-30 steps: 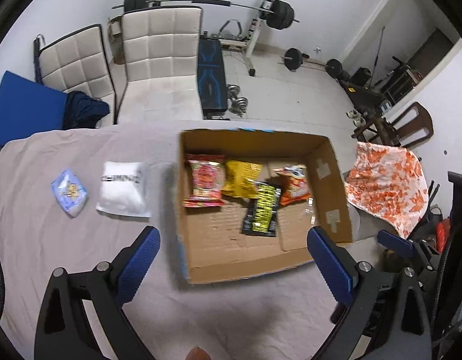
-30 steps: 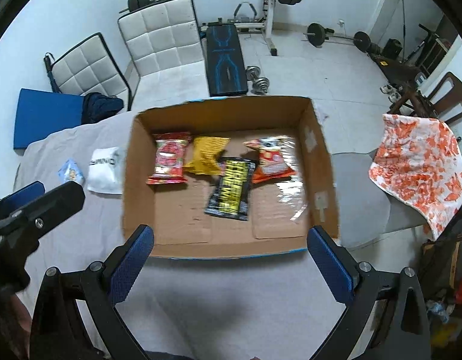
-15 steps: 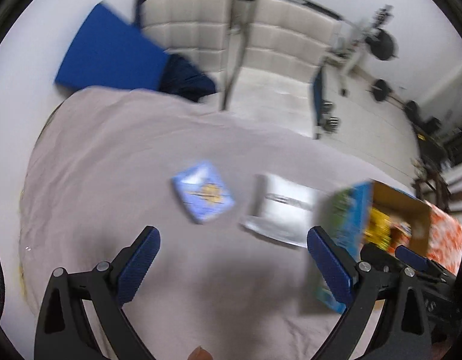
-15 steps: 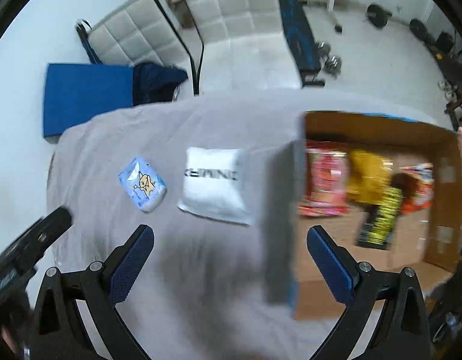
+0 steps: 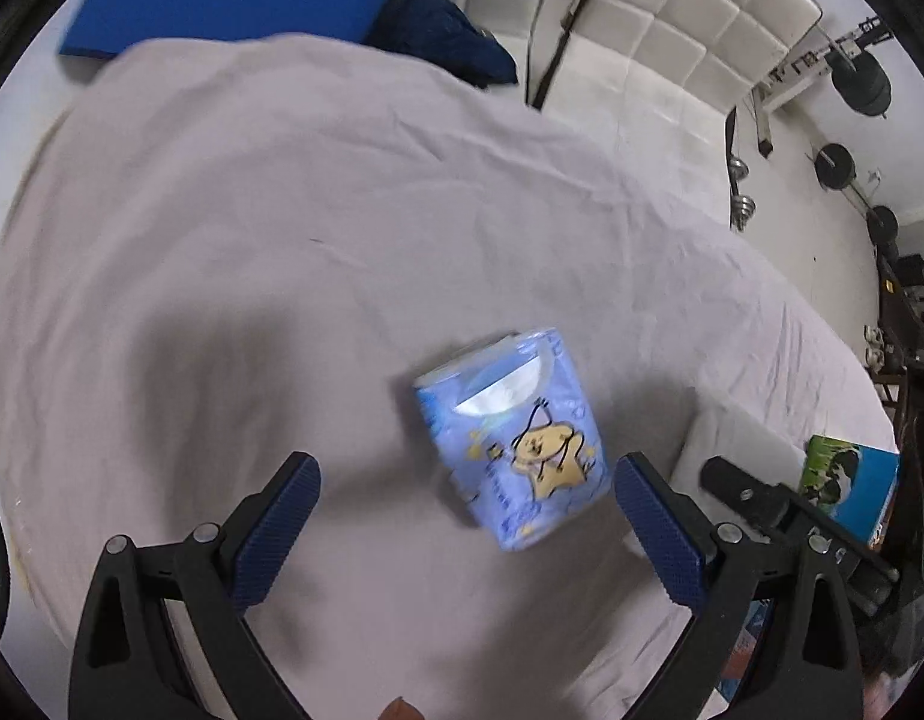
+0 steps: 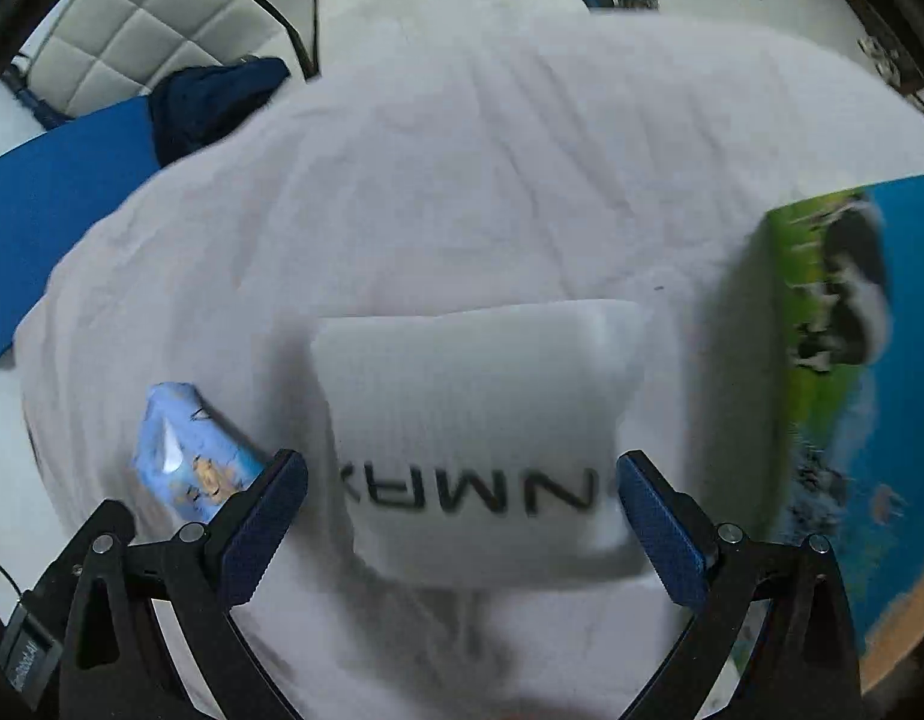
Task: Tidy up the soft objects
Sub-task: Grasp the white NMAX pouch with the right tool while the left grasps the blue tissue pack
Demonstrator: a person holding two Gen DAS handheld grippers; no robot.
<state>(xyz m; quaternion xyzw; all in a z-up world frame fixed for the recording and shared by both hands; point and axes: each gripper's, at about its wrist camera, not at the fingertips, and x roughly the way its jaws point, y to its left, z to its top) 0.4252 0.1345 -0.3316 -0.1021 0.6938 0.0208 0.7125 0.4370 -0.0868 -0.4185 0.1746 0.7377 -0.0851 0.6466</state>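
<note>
Blue plastic wrap covers the tissue pack (image 5: 513, 441), the leftmost of the two soft things on the cloth-covered tabletop (image 5: 282, 228). It lies flat on the cloth, tilted, closer to the right pad of your left claw (image 5: 465, 531), which hangs above it with its jaws spread wide and nothing between them. I judge the pack light and squashy, with a slick film that may slide under the pads. Take it across its short width near the middle, where the tissue inside gives some body, and not at a loose corner of the wrap.

Moving right, the white pillow (image 6: 480, 438) with black lettering sits just beside the tissue pack, apart from it as far as the right view shows. Your right claw (image 6: 462, 525) is released too, one jaw to each side of the pillow's near edge, neither pad clearly pressing it. I expect the pillow to be very light and to collapse under a squeeze, so bite deep into the stuffing at the near edge; a shallow pinch on the cover alone could pull free.

Farther right stands the cardboard box (image 6: 846, 360), its printed outer wall near the pillow, the likely place for both.
</note>
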